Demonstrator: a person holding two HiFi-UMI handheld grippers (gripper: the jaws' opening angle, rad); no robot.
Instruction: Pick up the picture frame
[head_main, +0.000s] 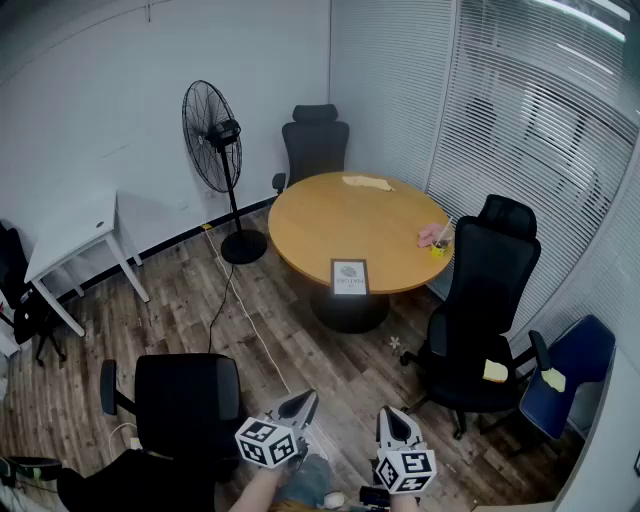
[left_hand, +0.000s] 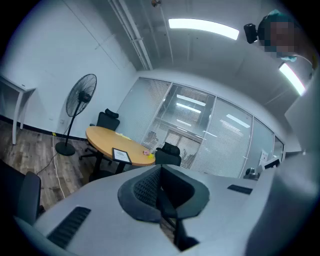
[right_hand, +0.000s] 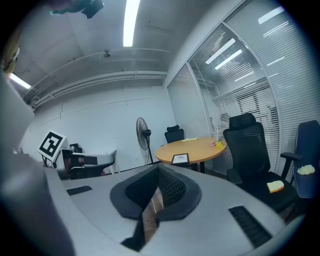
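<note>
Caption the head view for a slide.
Left gripper and right gripper, both shut, low in the foreground; picture frame far ahead at the near edge of the round table.

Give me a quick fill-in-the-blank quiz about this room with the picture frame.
1. The picture frame is on a wooden table whose top is ____ in shape.
2. In the head view, the fan stands to the ____ of the table.
3. The chair at the far right is ____, not black.
Missing words: round; left; blue.
</note>
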